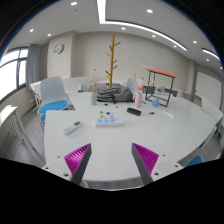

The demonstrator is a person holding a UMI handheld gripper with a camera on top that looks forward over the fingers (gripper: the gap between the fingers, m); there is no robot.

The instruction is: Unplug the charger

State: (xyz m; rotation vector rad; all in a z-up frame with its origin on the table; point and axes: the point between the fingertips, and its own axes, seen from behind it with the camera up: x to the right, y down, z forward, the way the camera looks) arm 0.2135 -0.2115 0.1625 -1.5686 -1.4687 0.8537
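Tongs (113,160): open, empty, above white surface (120,135). Charger not identifiable among far clutter; advise locating plug first, then approaching squarely, gripping its body.

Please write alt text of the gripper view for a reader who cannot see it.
The gripper hangs open over a white table, its two fingers wide apart and holding nothing. Small items lie farther along the table, and a wooden coat stand rises beyond it.
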